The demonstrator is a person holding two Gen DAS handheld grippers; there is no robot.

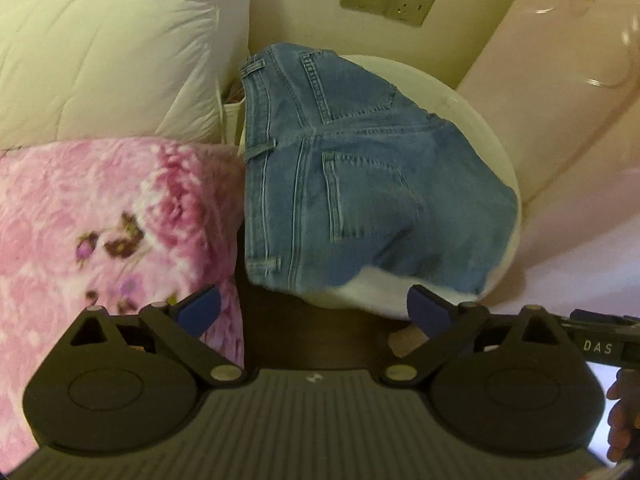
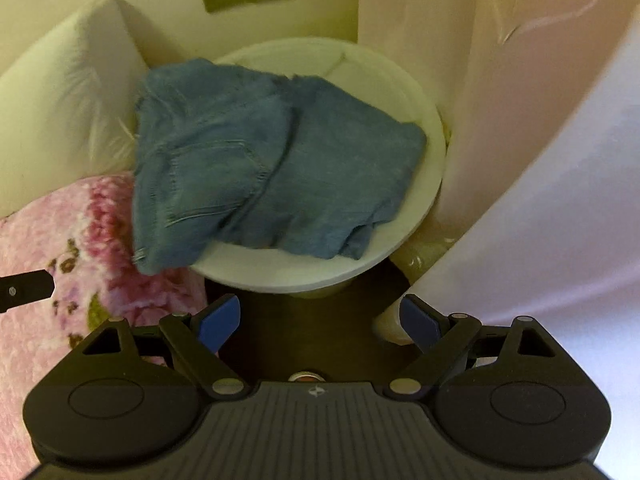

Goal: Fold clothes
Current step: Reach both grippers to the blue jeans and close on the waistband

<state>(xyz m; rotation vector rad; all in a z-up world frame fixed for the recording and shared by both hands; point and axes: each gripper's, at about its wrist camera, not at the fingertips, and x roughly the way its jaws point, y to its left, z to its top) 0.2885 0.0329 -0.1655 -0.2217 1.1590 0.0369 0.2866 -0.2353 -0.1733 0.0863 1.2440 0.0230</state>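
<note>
A pair of blue jeans (image 2: 272,160) lies folded into a thick bundle on a small round white table, the worktop (image 2: 424,168). The bundle covers most of the top. One edge, the waistband side, hangs over the rim toward the pink flowery blanket (image 2: 80,240) on the bed. A big white pillow (image 1: 112,48) leans behind the blanket, and a pale curtain (image 2: 540,140) hangs on the other side of the worktop.

The left gripper (image 1: 314,310) has its jaws wide apart and holds nothing. The right gripper (image 2: 320,322) is the same: jaws wide apart, nothing in them. Both hang in the air above the dark floor, just short of the worktop's near rim.

The jeans lie straight ahead of both grippers and a bit higher in each view. In the left wrist view the waistband and the back pocket (image 1: 364,196) run from near to far, so the bundle's long side seems to point away from the jaws, though the curved lens makes this hard to be sure of. The left gripper looks closer; the near edge of the denim is just past its fingertips.

The jeans already lie folded in layers. This could be a finished fold just let go, or a bundle waiting for one more fold.
</note>
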